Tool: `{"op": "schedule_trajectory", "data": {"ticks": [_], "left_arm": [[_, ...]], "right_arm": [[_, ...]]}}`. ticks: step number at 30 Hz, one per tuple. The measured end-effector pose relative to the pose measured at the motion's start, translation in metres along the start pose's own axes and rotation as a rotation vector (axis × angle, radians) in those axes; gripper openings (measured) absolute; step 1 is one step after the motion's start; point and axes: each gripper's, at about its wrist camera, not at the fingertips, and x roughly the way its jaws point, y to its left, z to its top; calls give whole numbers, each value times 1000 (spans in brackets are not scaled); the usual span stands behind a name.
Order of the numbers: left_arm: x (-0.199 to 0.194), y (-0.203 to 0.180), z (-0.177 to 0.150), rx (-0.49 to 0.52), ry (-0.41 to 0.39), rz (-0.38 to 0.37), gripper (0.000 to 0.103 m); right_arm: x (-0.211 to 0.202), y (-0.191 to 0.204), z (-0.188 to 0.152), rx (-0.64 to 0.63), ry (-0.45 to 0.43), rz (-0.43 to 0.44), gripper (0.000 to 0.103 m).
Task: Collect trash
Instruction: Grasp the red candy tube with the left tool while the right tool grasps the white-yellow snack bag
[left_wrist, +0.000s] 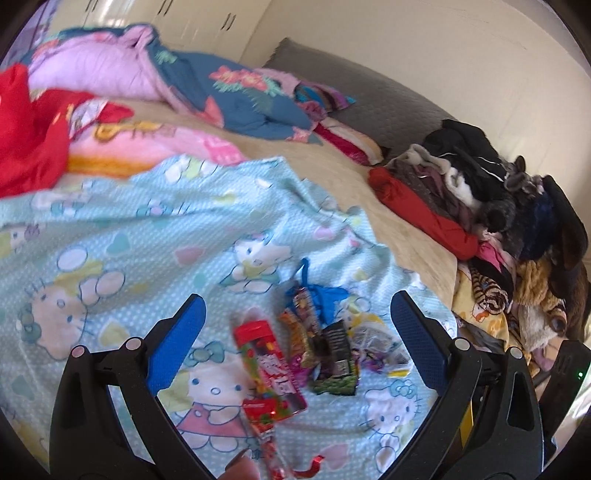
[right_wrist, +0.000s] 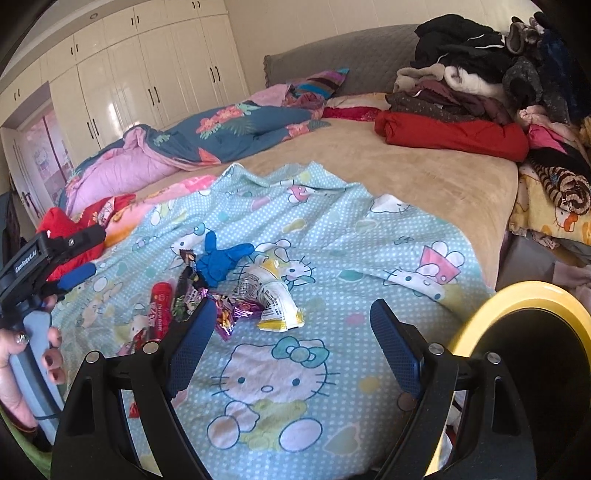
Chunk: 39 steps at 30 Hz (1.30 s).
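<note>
A small heap of trash lies on the light blue cartoon-cat blanket (left_wrist: 110, 229) on the bed. It holds a red candy wrapper (left_wrist: 269, 365), a dark snack wrapper (left_wrist: 334, 363), a crumpled blue glove (left_wrist: 325, 299) and a clear crinkled wrapper (left_wrist: 376, 343). My left gripper (left_wrist: 295, 332) is open, its jaws either side of the heap, just above it. In the right wrist view the glove (right_wrist: 218, 262), a white and yellow wrapper (right_wrist: 275, 299), a purple wrapper (right_wrist: 231, 314) and the red wrapper (right_wrist: 160, 310) lie ahead. My right gripper (right_wrist: 291, 332) is open and empty, nearer than the heap.
A yellow-rimmed black bin (right_wrist: 517, 369) stands at the right by the bed edge. Folded clothes (right_wrist: 461, 103) are piled at the far right of the bed. Quilts (right_wrist: 221, 136) lie at the back left. White wardrobes (right_wrist: 129, 81) line the wall.
</note>
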Motion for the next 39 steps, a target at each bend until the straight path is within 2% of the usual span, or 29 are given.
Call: {"op": "schedule_trajectory", "data": {"ticks": [3,6,11,20,21,22,23,25,33,36,37,39], "left_arm": [[8,10,-6,-25,32,8,92],[17,16,-12,-49,66,13,85],[30,25,-21,-84,127,13,65],[48,31,-35,-125,210,-3,55],[50,30,-37,-122,222,1,54],[53,29,-39,-119,235,7,52],[55,29,-39,-120,241,12,52],[60,29,-42,-127,261,13,52],[70,29,-44,-160,286,11,46],[73,31,-45,-182,294,8,41],[73,32,-45,-185,295,11,33],[72,34,-45,-198,296,11,30]], "right_arm": [[12,3,1,-16,18,-1,81],[27,5,1,-31,44,-2,76],[51,5,2,-21,93,4,68],[87,5,1,3,171,22,55],[90,5,0,3,178,26,50],[91,4,-1,6,182,34,41],[91,4,-2,9,179,47,35],[87,4,-4,9,160,45,33],[49,-4,-11,67,61,60,32],[34,-5,-15,74,30,65,32],[30,-5,-16,74,21,66,32],[22,-5,-18,75,8,69,31]]}}
